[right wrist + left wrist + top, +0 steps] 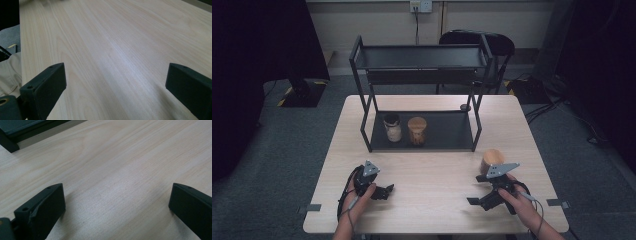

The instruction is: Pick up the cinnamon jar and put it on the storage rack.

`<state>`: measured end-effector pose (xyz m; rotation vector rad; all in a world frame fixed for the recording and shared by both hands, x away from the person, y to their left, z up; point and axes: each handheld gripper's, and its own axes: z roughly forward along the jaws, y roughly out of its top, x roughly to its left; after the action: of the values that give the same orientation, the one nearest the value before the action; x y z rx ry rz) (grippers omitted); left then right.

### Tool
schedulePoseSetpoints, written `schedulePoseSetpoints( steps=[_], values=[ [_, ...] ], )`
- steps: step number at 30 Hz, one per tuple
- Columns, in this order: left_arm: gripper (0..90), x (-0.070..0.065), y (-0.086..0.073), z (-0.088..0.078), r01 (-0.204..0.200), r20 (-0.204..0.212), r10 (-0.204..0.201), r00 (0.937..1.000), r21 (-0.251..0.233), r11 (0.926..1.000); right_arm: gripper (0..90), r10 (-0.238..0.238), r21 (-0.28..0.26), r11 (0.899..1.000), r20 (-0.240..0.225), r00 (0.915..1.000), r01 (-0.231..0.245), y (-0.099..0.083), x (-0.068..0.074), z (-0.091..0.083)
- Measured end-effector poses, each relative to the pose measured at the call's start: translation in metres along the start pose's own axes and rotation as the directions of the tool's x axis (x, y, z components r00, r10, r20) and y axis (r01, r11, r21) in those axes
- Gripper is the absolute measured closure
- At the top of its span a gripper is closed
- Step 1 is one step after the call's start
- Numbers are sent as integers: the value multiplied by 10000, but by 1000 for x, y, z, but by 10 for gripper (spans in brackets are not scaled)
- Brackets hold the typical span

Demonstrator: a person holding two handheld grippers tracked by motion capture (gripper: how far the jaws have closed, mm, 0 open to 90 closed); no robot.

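Note:
A black two-tier rack (362, 90) stands at the back of the pale wooden table (432, 175). On its lower shelf are a black-lidded jar with pale contents (392, 128) and a wooden-lidded amber jar (417, 130), side by side. A third wooden-lidded jar (492, 159) stands on the table in front of the rack's right end, just beyond my right hand. My left gripper (384, 192) rests low near the front left, open and empty (117, 191). My right gripper (477, 201) lies near the front right, also open over bare wood (116, 70).
A corner of the rack's base (15, 131) shows at the top left of the left gripper view. A small dark round thing (465, 107) lies by the rack's right rear leg. A black chair (484, 45) stands behind the table. The table's edge and light trouser cloth (7, 72) appear at left.

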<state>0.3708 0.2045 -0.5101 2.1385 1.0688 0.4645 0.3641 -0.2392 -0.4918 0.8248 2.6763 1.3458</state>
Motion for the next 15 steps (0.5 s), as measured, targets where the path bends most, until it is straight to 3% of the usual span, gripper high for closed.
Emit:
schedulePoseSetpoints(
  steps=[10,15],
  values=[
    [2,0,0,0,22,4,-22,10000,-2,10000,22,66,84,9999,-94,9999,-65,-9,-1,-6],
    [2,0,0,0,25,5,-25,10000,-3,10000,22,34,178,9998,88,10000,-35,-14,-3,-10]
  ],
)
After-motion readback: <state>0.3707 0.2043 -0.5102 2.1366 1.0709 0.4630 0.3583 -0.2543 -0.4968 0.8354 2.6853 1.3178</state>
